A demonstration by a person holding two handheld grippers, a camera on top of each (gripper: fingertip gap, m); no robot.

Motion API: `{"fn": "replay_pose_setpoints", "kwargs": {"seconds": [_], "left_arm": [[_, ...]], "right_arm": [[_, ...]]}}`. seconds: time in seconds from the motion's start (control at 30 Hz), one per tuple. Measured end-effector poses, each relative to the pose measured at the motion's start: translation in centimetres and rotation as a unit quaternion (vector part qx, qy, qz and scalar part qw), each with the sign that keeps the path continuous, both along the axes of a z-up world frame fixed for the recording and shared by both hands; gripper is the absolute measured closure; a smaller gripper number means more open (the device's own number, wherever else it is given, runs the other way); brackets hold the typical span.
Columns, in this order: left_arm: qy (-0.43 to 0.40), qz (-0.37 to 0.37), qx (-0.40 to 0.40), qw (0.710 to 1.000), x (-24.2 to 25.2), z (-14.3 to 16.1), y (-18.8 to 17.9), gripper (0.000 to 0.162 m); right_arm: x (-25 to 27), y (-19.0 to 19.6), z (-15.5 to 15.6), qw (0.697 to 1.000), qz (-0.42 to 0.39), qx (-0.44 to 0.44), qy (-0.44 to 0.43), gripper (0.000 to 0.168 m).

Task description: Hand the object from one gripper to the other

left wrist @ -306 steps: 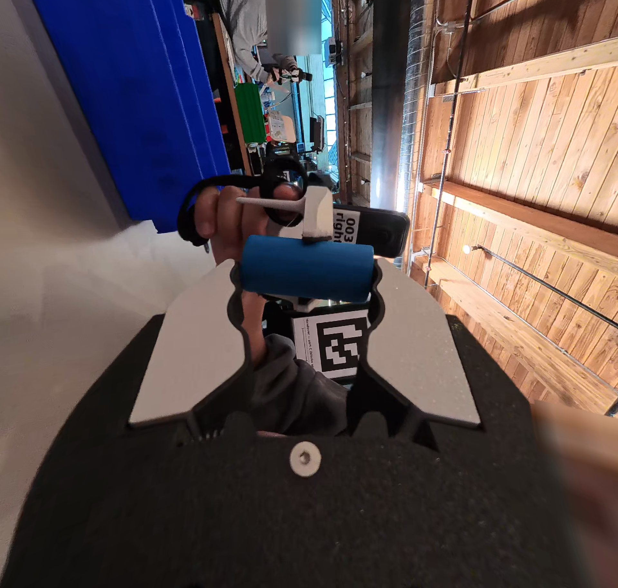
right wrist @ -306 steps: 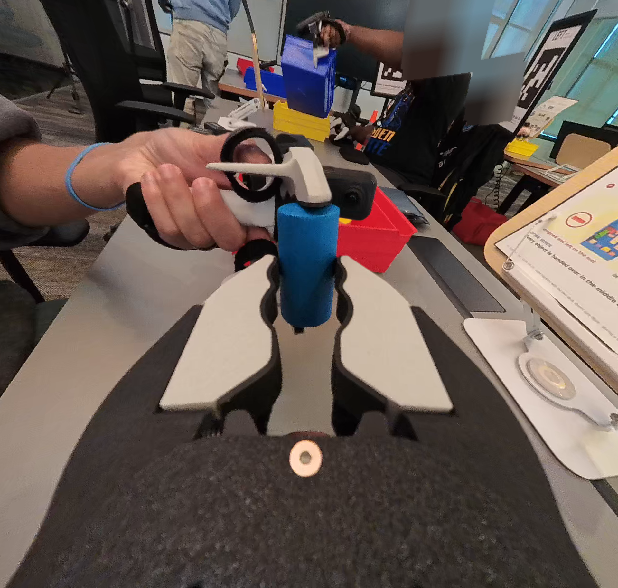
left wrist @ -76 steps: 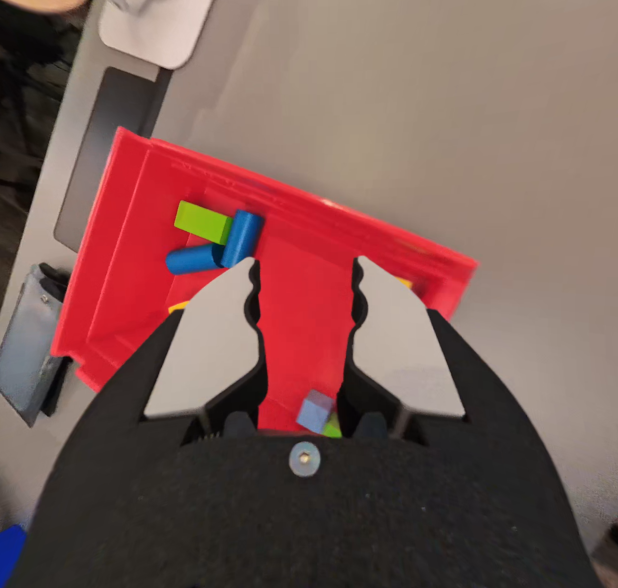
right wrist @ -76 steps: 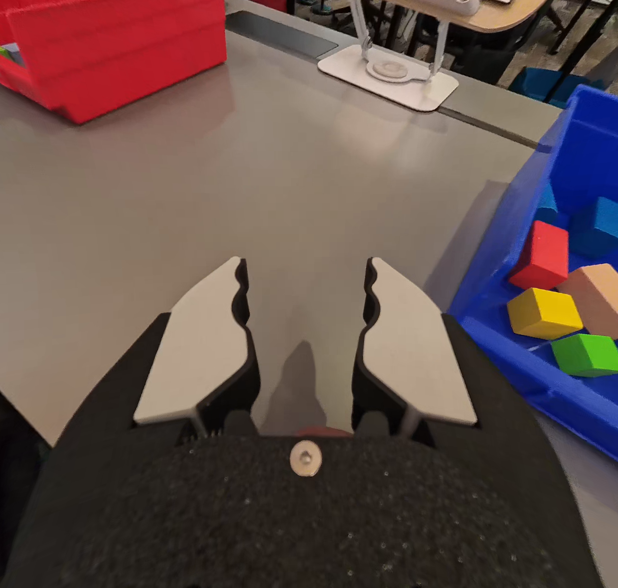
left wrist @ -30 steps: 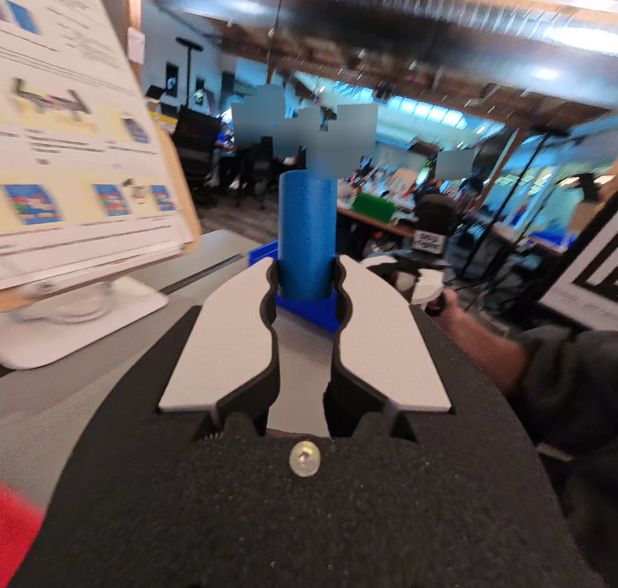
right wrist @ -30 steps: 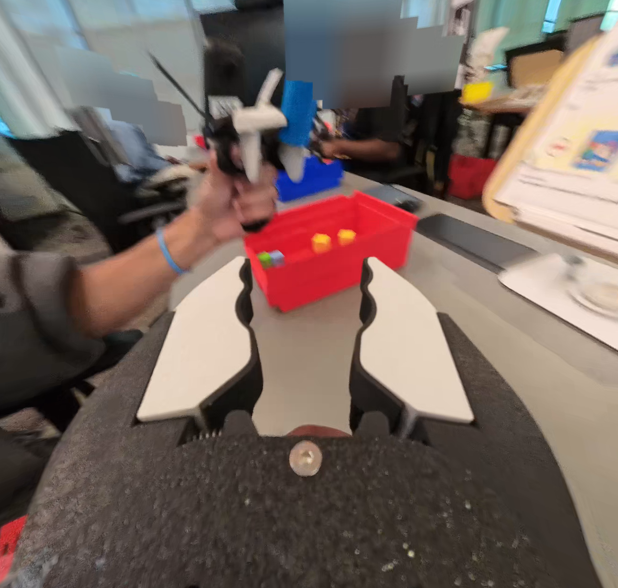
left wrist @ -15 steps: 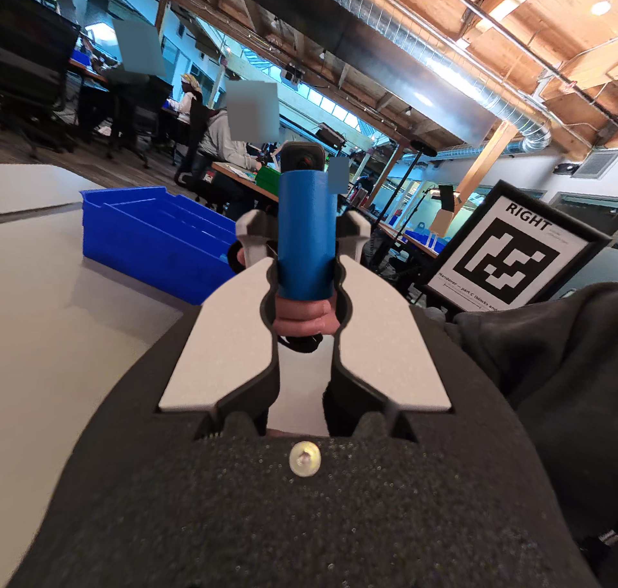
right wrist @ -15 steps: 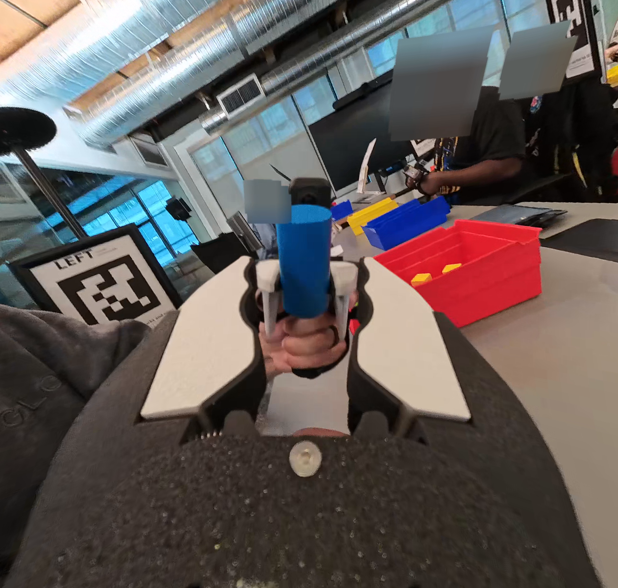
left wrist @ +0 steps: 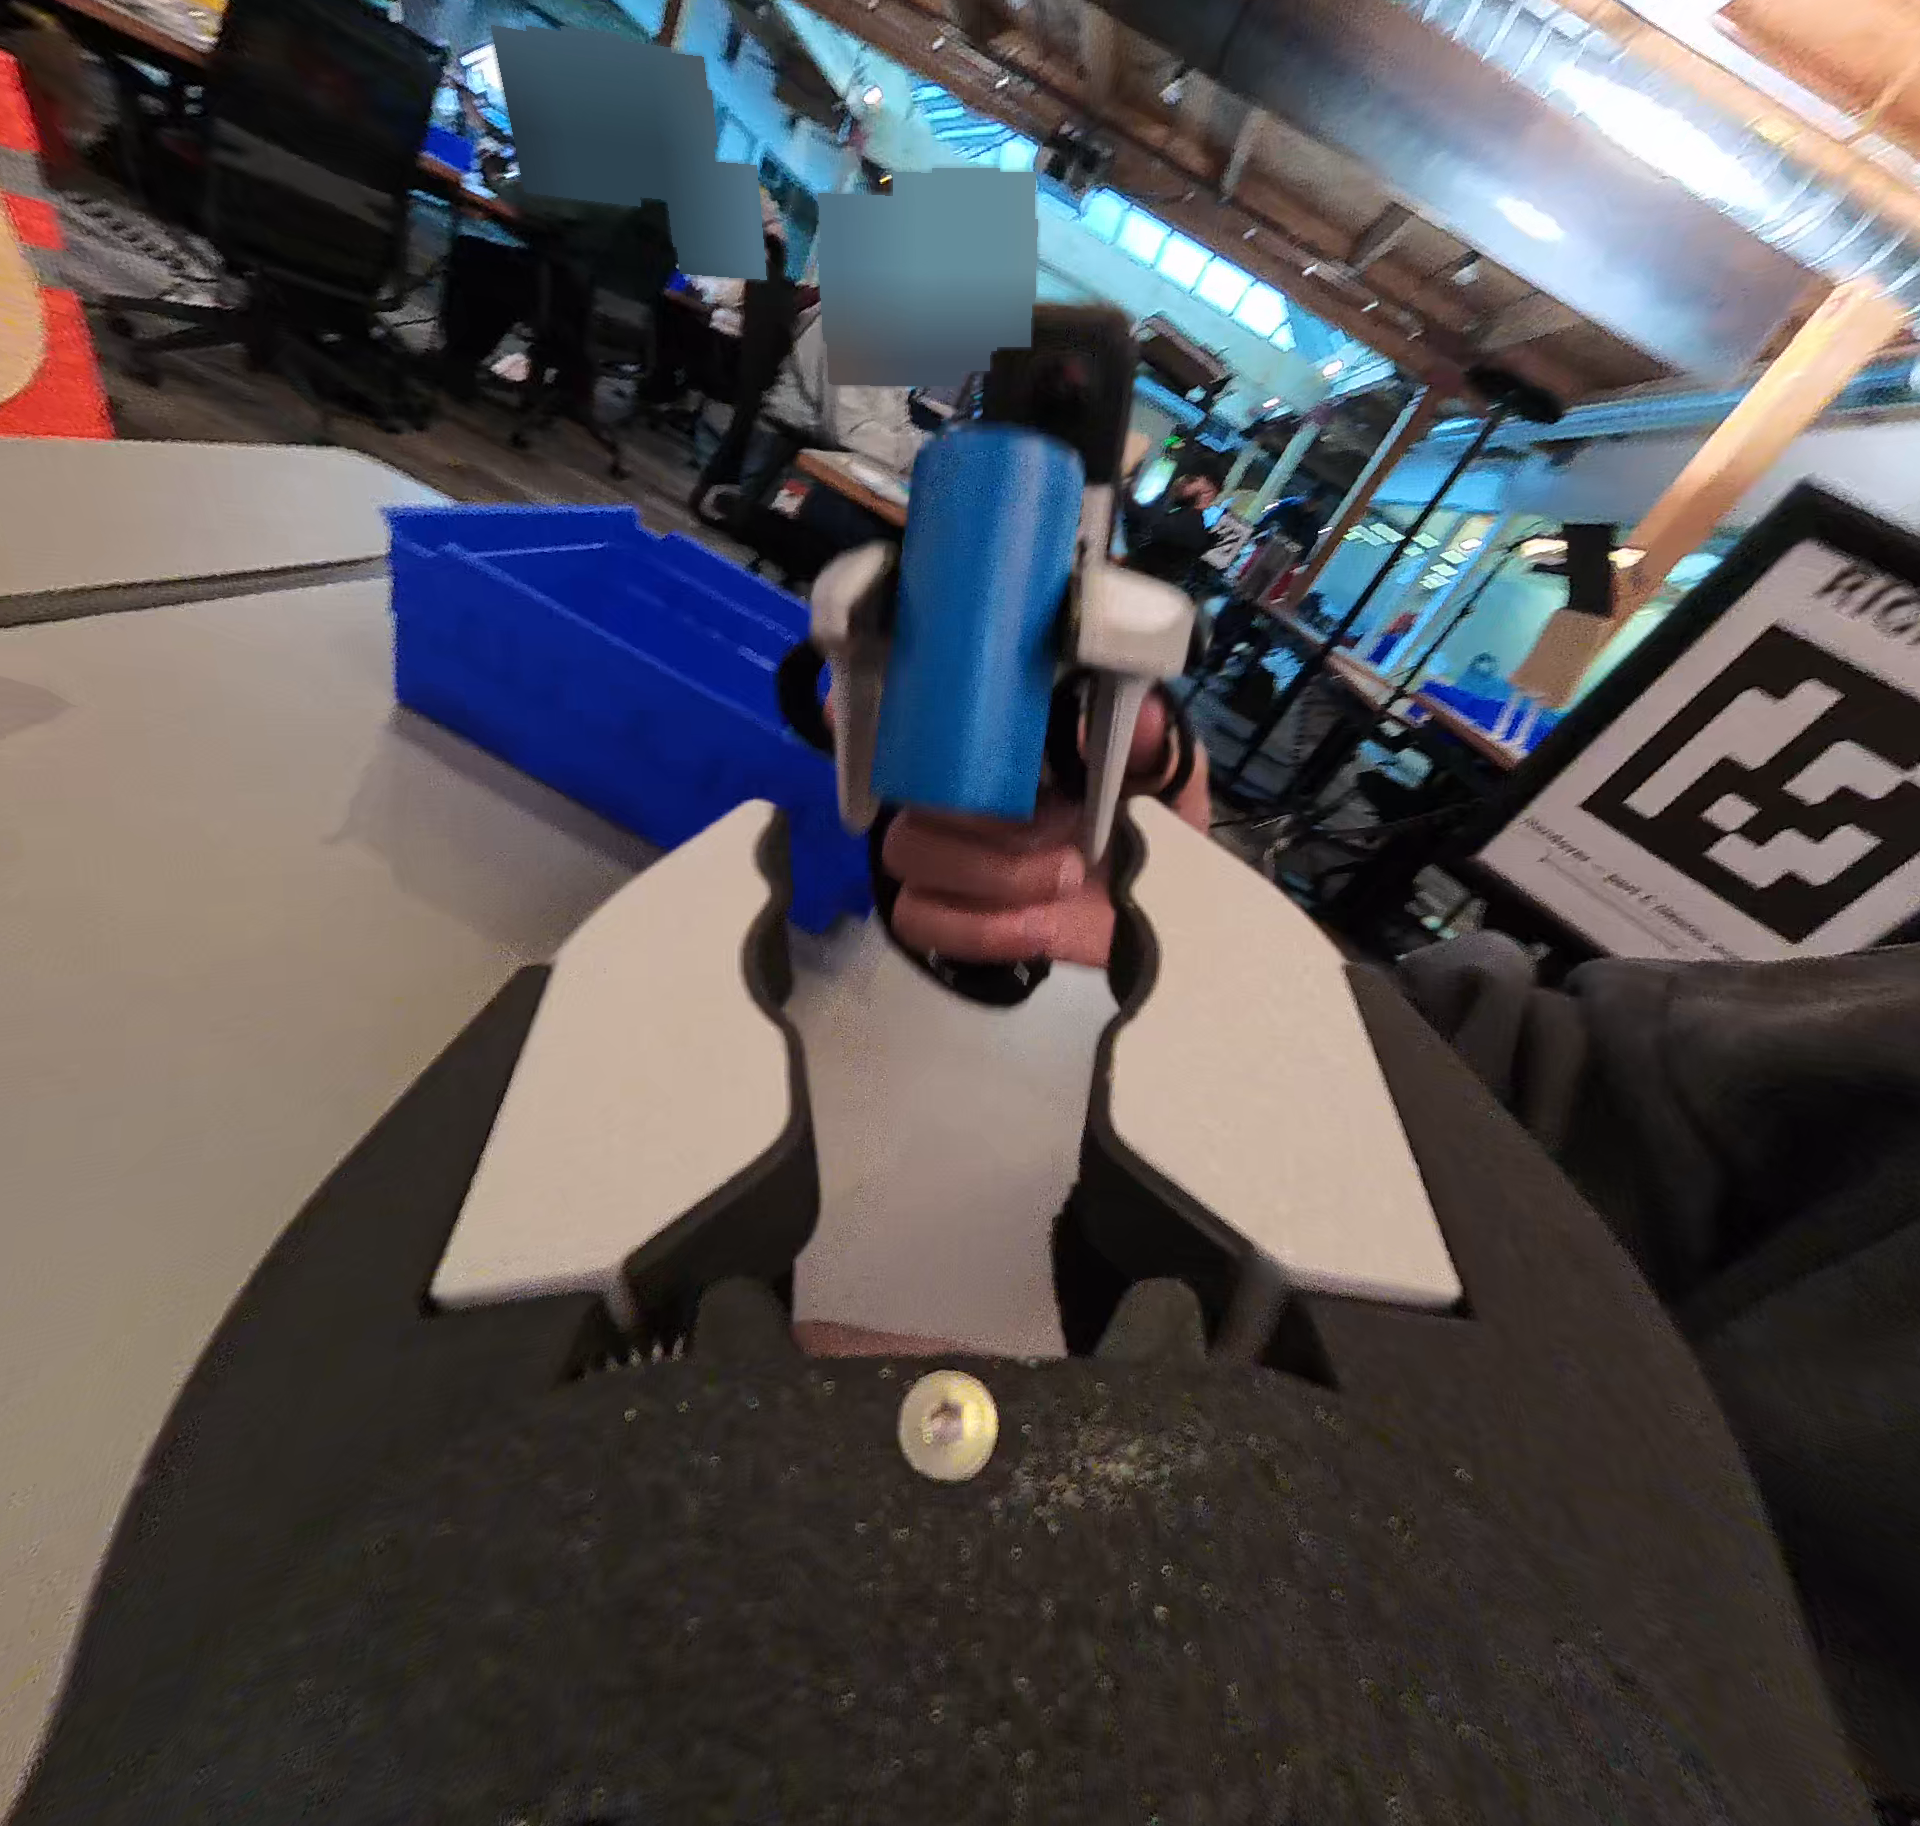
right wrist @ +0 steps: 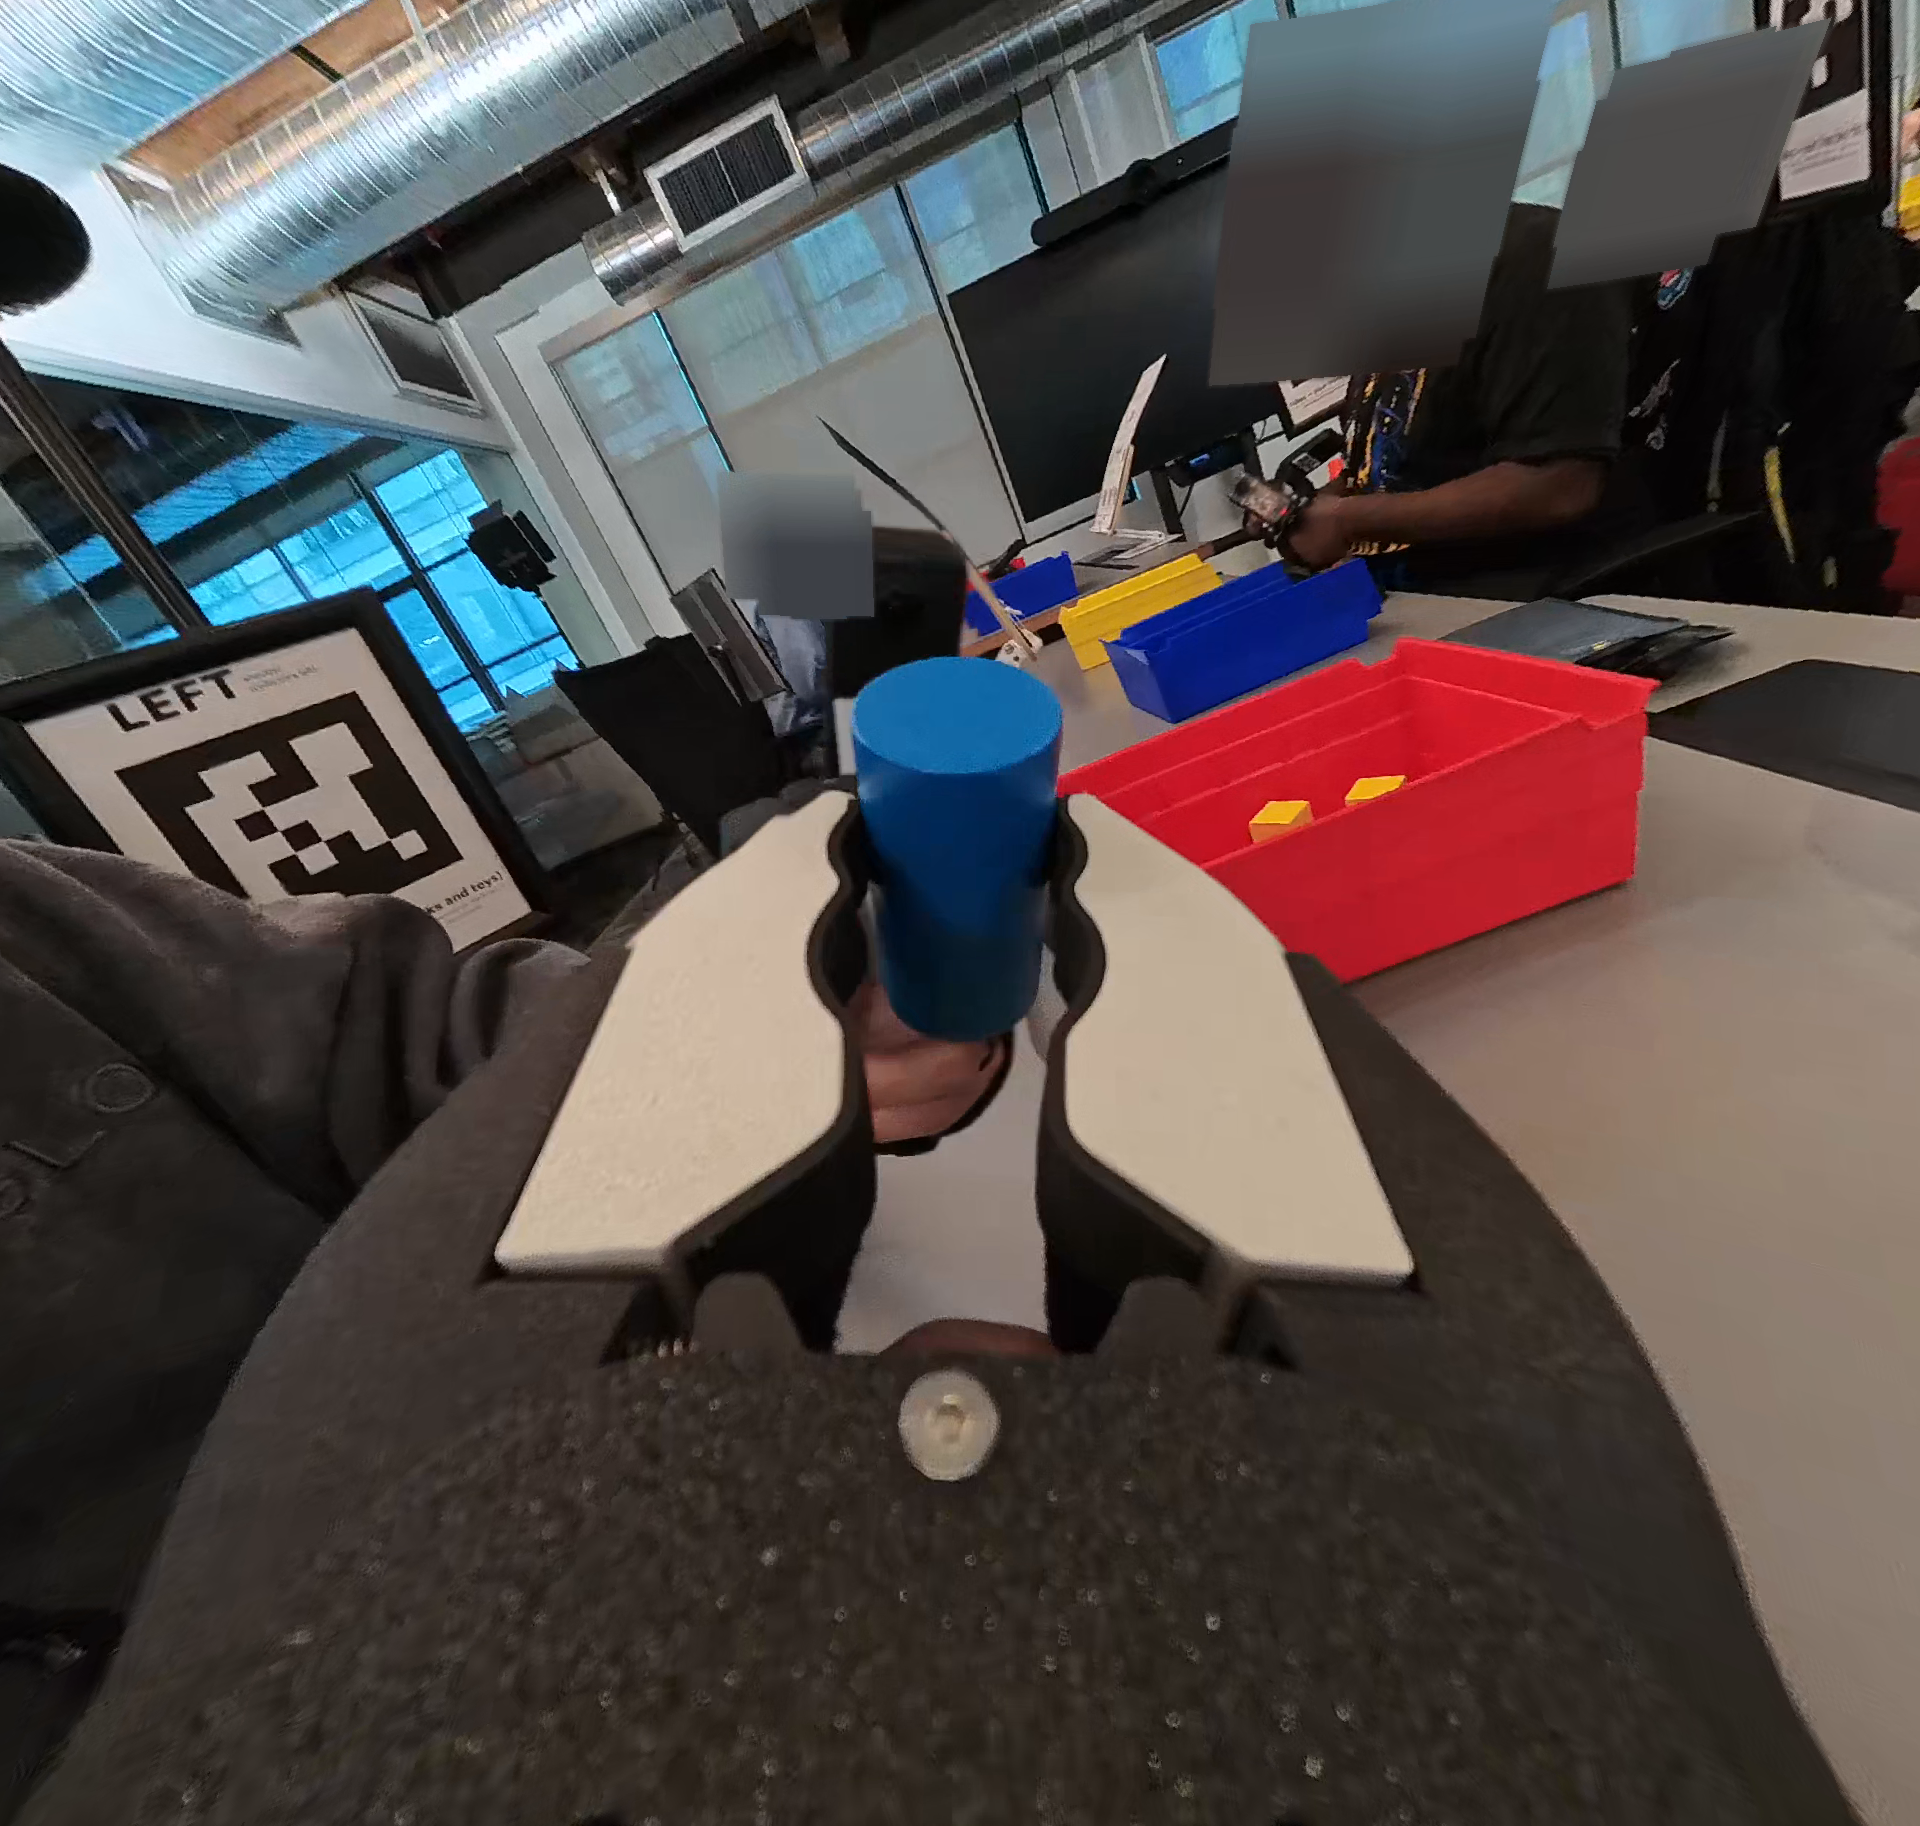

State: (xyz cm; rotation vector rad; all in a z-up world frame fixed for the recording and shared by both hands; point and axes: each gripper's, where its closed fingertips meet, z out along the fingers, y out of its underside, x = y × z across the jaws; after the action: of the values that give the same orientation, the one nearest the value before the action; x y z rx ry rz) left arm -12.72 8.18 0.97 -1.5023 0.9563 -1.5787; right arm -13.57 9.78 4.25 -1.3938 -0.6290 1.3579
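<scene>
A: What's the biggest thing in sight?

B: The grey tabletop [right wrist: 1621, 1101]. A red bin [right wrist: 1455, 820] stands on it with two yellow blocks [right wrist: 1280, 820] inside, and the left wrist view shows a blue bin [left wrist: 603, 633] on it too.

A: And the blue cylinder [right wrist: 956, 862]?

B: Upright in the air above the tabletop, pinched between the fingers [right wrist: 727, 1028] of the right gripper [right wrist: 951, 883], which press both its sides.

A: The left gripper [left wrist: 940, 872]?

B: Its fingers [left wrist: 644, 1101] are spread apart with nothing between them, just below the cylinder and not touching it.
</scene>
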Motion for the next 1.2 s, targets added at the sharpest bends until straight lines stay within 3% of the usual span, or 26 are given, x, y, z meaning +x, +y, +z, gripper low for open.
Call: {"fn": "replay_pose_setpoints", "kwargs": {"seconds": [0.13, 0.27, 0.4, 0.5, 0.67, 0.8, 1.07, 1.2], "left_arm": [[0.074, 0.035, 0.013, 0.997, -2.1, -5.0, -2.7, 0.100], [0.126, 0.077, 0.012, 0.989, -5.0, -10.3, -5.2, 0.106], [0.121, 0.077, -0.008, 0.990, -5.9, -10.4, -5.9, 0.108], [0.125, 0.079, -0.008, 0.989, -6.3, -10.7, -5.5, 0.109], [0.115, 0.074, -0.024, 0.990, -6.3, -10.4, -5.3, 0.111], [0.123, 0.062, -0.022, 0.990, -5.7, -10.6, -5.5, 0.111], [0.151, 0.051, 0.008, 0.987, -4.9, -11.4, -6.3, 0.111], [0.152, 0.053, 0.008, 0.987, -5.2, -11.4, -6.3, 0.111]], "right_arm": [[3.0, 0.3, 1.3, 0.998, -0.043, 0.019, -0.031, 0.135], [10.0, 2.1, 2.7, 0.982, -0.167, 0.030, -0.085, 0.135], [19.7, 4.2, 1.2, 0.930, -0.322, -0.025, -0.177, 0.135], [26.3, 4.4, -2.3, 0.882, -0.394, -0.126, -0.227, 0.135], [30.0, 2.5, -11.7, 0.809, -0.363, -0.285, -0.365, 0.134], [28.1, 1.8, -16.8, 0.793, -0.291, -0.352, -0.403, 0.134], [26.6, 0.4, -21.5, 0.752, -0.225, -0.398, -0.475, 0.134], [28.6, 0.4, -22.6, 0.703, -0.251, -0.405, -0.528, 0.134]]}}
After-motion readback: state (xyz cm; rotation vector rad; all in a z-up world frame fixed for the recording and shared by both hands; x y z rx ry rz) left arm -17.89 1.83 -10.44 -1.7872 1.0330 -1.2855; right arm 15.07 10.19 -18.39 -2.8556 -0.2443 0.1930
